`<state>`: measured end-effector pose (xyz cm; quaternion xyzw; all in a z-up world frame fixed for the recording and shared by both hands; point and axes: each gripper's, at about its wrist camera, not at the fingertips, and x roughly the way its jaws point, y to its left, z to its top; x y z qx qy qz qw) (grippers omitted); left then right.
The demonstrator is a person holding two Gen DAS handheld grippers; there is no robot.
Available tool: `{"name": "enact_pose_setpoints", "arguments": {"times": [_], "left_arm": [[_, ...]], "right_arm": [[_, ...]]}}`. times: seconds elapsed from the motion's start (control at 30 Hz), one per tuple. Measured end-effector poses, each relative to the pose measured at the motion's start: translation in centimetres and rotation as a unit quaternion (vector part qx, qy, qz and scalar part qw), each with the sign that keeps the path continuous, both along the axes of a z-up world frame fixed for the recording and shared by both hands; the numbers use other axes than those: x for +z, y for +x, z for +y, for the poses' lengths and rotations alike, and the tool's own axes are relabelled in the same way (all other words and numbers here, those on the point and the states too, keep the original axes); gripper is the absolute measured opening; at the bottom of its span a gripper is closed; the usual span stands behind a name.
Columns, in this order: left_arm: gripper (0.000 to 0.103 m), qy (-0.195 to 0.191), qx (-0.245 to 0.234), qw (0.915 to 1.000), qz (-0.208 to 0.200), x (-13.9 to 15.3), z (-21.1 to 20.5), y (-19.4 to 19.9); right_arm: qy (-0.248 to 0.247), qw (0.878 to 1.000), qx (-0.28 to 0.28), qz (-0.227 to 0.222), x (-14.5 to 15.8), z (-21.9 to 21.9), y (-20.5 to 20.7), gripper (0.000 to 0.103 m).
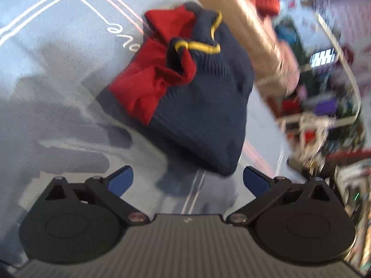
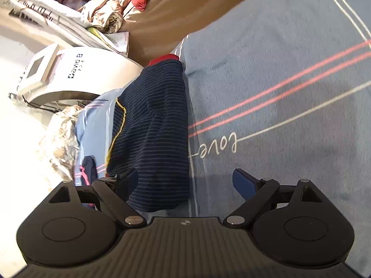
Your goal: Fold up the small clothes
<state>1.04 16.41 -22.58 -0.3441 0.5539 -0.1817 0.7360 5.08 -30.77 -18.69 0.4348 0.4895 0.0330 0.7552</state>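
Note:
A small navy ribbed garment (image 1: pixel 199 106) with red parts and yellow trim lies bunched on the blue blanket (image 1: pixel 58 81). My left gripper (image 1: pixel 188 180) is open just short of its near corner, with nothing between the blue fingertips (image 1: pixel 121 180). In the right wrist view a navy striped garment (image 2: pixel 153 134) with yellow trim lies as a long folded strip near the blanket's left edge. My right gripper (image 2: pixel 185 181) is open over its near end; the left finger (image 2: pixel 127 180) is above the cloth and the right finger above bare blanket (image 2: pixel 278 69).
A person's bare forearm (image 1: pixel 255 34) crosses the upper right of the left wrist view, blurred. Brown cloth (image 2: pixel 174 11) hangs over the far blanket edge. A white device (image 2: pixel 76 74) and crumpled bedding (image 2: pixel 60 143) lie on the floor left of the blanket. Cluttered shelves (image 1: pixel 324 115) stand beyond.

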Motion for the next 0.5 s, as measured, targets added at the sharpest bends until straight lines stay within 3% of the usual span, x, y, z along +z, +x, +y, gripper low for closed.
{"name": "enact_pose_setpoints", "arguments": {"times": [0.13,0.23,0.37,0.4,0.5], "left_arm": [[0.103,-0.078,0.085,0.9932,-0.013,-2.4,0.9,0.4],[0.103,-0.101,0.134,0.9858,0.0,-4.7,1.6,1.1],[0.103,-0.166,0.209,0.9638,-0.008,-7.1,2.4,2.0],[0.103,-0.165,0.204,0.9649,-0.01,-7.4,2.1,2.6],[0.103,-0.128,0.15,0.9799,-0.03,-7.1,0.7,3.6]], "right_arm": [[0.013,1.0,-0.003,-0.002,0.1,0.5,0.0,0.103],[0.018,1.0,0.003,-0.004,0.0,0.8,-0.2,0.103],[0.017,1.0,0.01,0.002,-0.6,0.8,-0.3,0.103],[0.016,1.0,0.011,0.005,-0.7,0.7,-0.3,0.103],[0.017,1.0,0.006,0.013,-1.2,0.5,-0.5,0.103]]}}
